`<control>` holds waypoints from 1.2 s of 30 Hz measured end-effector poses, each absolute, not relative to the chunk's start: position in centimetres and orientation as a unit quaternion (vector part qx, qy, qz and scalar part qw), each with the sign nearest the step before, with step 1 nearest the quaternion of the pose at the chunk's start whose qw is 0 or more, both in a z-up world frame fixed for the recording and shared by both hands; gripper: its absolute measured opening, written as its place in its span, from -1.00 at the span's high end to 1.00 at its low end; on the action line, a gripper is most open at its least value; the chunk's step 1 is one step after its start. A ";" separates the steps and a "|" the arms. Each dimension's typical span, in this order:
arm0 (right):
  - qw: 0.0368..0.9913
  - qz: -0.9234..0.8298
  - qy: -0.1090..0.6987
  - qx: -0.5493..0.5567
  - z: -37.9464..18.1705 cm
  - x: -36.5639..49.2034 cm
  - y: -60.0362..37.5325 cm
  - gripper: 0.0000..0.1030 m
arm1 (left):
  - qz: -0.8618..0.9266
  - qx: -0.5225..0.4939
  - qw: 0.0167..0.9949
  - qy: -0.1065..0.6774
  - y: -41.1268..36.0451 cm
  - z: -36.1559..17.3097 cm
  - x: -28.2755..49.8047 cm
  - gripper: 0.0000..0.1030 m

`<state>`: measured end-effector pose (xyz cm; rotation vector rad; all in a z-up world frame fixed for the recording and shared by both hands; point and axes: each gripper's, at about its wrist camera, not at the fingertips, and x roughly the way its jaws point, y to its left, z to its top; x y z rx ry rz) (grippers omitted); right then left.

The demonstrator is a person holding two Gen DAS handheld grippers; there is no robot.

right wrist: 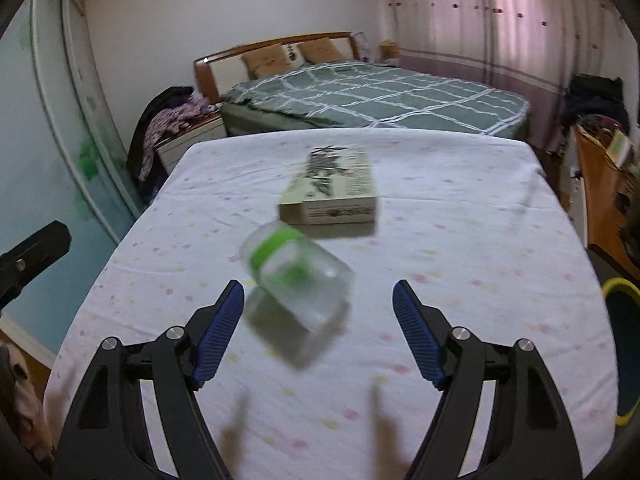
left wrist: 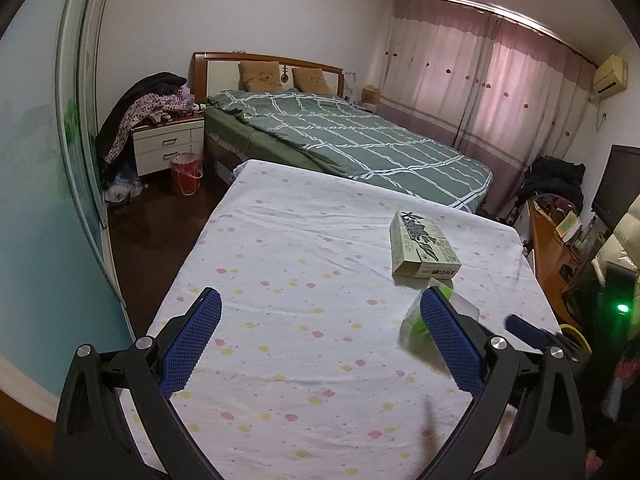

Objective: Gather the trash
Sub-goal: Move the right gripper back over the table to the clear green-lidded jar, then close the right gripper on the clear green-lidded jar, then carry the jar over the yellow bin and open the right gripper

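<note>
Both tongs were spread and held nothing: the right gripper point(right wrist: 318, 304) faced a clear jar point(right wrist: 298, 276) lying on the table point(right wrist: 460, 240) beside a box point(right wrist: 332, 192); the left gripper point(left wrist: 320, 316) hovered nearby. Seemingly nothing was collected yet.

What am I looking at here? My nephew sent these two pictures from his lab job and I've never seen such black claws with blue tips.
Those claws are hand-held grippers: a person carries one in each hand, each with a wide-angle camera looking along its two fingers. One picture is from the left gripper, the other from the right gripper. Both are open and hold nothing. Below them is a table under a white dotted cloth. On it lie a flat printed box and a clear plastic cup with a green band, blurred, right before the right gripper. Behind stands a bed.
</note>
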<state>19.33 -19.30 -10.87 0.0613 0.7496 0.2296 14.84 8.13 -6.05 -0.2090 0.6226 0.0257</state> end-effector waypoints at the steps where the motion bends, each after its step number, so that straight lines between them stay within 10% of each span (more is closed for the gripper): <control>1: 0.923 0.111 0.367 0.024 -11.1 19.7 -18.8 -0.47 | 0.012 -0.104 0.946 0.305 8.3 -6.1 14.9 -0.90; 36: 0.906 0.081 0.415 0.013 -13.7 23.2 -17.7 -0.54 | -0.020 -0.118 0.943 0.311 7.2 -7.1 15.8 -0.90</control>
